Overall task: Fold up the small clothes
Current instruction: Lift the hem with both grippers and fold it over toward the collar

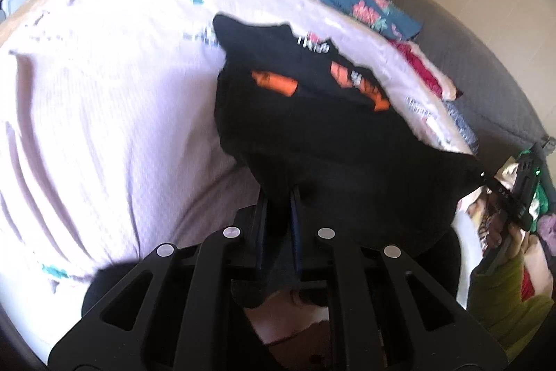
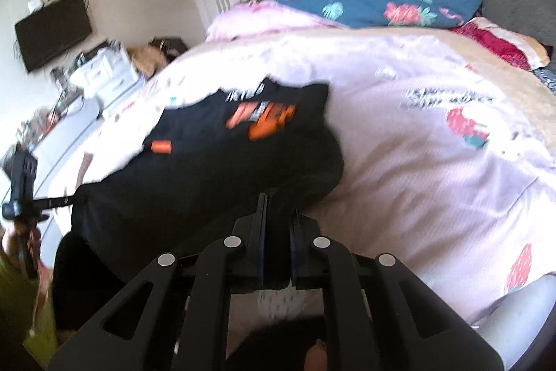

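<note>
Black shirt (image 1: 312, 127) with orange print lies on the bed (image 1: 104, 110), near edge lifted. Left gripper (image 1: 278, 197) fingers clamped on its near hem; right gripper (image 2: 278, 207) fingers likewise pinch the hem further right.

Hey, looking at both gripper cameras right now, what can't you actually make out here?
- Print on the black shirt: blurred in both views, words unreadable.
- Shirt's near edge: hidden in both views behind the left gripper and right gripper, whose jaws are shut on it.
- Bedspread lettering: smeared in the right view.
- Person: only a green sleeve shows, cut off by the left view's edge.
</note>
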The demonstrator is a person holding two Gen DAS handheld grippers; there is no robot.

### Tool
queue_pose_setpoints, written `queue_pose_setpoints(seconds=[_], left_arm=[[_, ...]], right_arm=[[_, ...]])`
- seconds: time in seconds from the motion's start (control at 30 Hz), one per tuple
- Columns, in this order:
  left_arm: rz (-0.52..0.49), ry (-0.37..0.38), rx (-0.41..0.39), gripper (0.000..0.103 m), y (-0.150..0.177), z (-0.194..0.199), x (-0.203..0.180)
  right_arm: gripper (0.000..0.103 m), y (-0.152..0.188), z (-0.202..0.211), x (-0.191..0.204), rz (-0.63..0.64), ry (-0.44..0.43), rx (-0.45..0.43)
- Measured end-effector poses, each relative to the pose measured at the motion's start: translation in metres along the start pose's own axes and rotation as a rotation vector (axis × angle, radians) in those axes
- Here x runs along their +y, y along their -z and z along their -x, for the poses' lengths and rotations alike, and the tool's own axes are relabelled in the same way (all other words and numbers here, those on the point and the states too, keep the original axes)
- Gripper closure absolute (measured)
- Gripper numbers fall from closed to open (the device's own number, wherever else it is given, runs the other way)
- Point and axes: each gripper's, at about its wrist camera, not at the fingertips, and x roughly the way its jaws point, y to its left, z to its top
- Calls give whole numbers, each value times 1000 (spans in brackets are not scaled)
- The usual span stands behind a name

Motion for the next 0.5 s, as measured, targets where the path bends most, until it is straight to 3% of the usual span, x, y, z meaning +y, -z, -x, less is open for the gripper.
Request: queue_pose_setpoints(seconds=[0.5], left_arm=[[29, 13, -172, 98, -47, 19, -7]], right_arm=[[94, -38, -1, -9, -77, 43, -129]])
